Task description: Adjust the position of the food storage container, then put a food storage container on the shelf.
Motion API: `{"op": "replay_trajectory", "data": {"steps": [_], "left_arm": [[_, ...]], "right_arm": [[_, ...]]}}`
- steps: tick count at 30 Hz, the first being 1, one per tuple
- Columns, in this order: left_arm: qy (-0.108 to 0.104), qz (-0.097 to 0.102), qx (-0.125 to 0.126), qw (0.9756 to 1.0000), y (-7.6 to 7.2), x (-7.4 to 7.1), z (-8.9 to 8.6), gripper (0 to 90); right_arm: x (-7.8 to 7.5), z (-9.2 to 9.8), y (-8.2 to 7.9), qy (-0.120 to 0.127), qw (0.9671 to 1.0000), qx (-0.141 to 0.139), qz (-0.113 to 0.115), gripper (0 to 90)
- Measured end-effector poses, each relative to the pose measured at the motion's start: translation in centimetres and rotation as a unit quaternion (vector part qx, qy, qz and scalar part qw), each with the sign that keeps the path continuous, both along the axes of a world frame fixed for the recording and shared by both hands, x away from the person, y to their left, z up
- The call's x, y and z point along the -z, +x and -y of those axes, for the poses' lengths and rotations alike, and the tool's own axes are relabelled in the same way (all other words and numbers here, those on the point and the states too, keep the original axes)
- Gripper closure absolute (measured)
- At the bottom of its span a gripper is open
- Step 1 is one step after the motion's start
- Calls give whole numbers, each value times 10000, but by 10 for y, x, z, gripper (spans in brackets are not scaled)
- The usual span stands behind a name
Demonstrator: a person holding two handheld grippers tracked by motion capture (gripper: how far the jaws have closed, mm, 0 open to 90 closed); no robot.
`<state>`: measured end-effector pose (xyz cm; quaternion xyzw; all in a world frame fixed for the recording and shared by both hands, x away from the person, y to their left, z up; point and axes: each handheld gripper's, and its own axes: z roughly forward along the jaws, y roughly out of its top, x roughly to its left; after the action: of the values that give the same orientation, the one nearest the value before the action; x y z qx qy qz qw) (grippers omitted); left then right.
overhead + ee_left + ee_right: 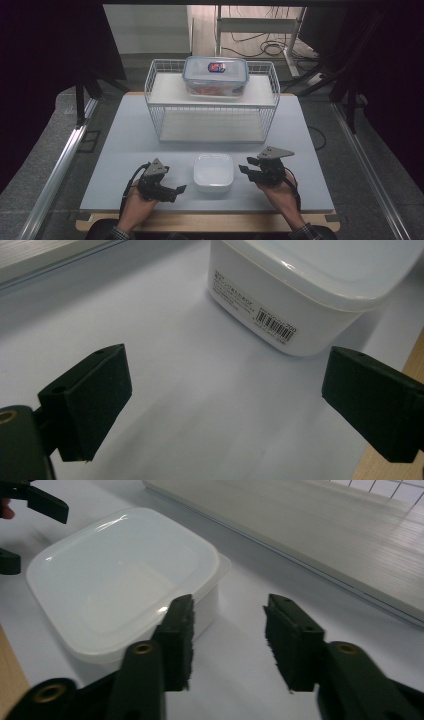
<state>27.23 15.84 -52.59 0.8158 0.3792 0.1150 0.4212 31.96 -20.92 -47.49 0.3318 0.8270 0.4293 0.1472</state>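
High view: white square plastic container with lid (pixel 213 172) sits on the pale grey table (pixel 125 150), near edge, centre. Left gripper (pixel 175 191) at its 8 o'clock, right gripper (pixel 245 169) at its 3 o'clock, both just beside it, not touching. Left gripper view: jaws spread wide, nothing between, container's barcode label (pixel 275 326) ahead. Right gripper view: jaws partly apart, empty, container at 10 o'clock. White wire rack (pixel 212 102) at 12 o'clock of the container, clear lidded food box (pixel 215 75) on its top shelf.
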Motion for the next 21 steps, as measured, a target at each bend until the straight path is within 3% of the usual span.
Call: {"op": "replay_trajectory", "data": {"steps": [5, 8, 12, 18, 21], "left_arm": [[24, 7, -3, 10000, 0, 0, 0, 55], [33, 10, -5, 10000, 0, 1, -1, 54], [37, -8, -5, 10000, 0, 1, -1, 53], [-97, -82, -62, 9999, 1, 0, -1, 51], [-50, -99, -111, 9999, 1, -2, 1, 50]], "right_arm": [[3, 5, -3, 107, 9997, -194, 102, 199], [9, 5, -4, 83, 9996, -235, 106, 75], [15, 3, -4, -198, 9995, -247, 97, 43], [15, 4, -3, -147, 9997, -178, 77, 35], [14, 2, -3, -250, 9994, -183, 131, 22]]}}
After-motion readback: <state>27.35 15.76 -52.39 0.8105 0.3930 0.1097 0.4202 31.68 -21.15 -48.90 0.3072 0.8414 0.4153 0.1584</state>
